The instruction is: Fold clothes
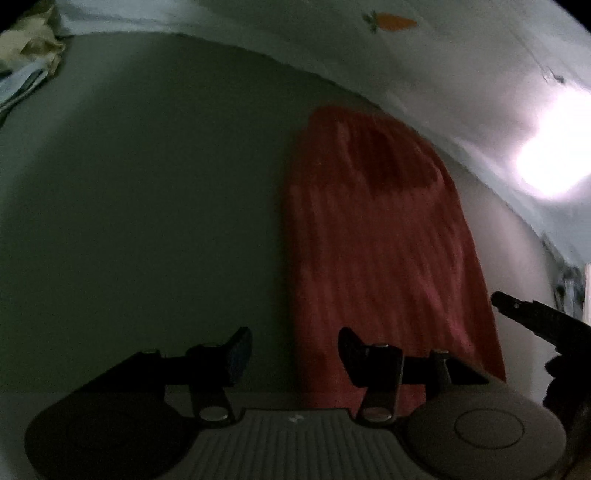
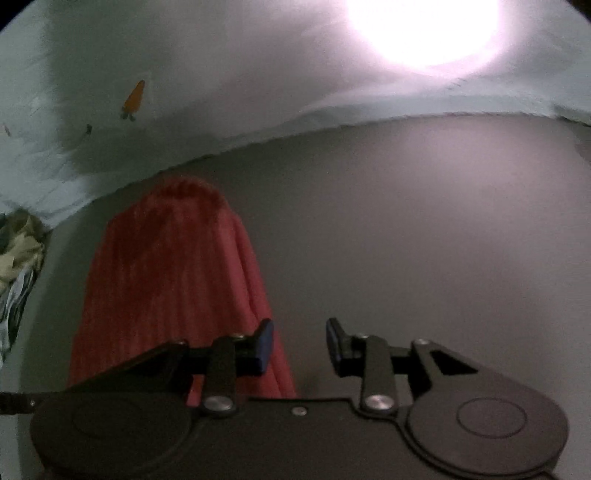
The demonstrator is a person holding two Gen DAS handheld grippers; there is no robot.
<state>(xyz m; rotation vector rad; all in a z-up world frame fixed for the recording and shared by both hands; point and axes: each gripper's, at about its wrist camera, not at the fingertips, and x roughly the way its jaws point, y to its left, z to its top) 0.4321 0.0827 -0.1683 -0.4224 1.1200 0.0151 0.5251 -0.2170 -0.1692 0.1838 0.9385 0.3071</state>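
Observation:
A red ribbed garment (image 1: 380, 236) lies folded into a long narrow strip on the grey table (image 1: 147, 203). It also shows in the right wrist view (image 2: 166, 280). My left gripper (image 1: 295, 354) is open and empty, above the strip's near left edge. My right gripper (image 2: 300, 345) is open and empty, just right of the strip's near right edge. The right gripper's tip shows at the right edge of the left wrist view (image 1: 517, 310).
A pile of other clothes (image 1: 26, 62) lies at the table's far left, also in the right wrist view (image 2: 18, 266). A pale wall (image 2: 221, 74) with a carrot sticker (image 2: 133, 98) stands behind the table. A bright light glare (image 2: 424, 26) is on the wall.

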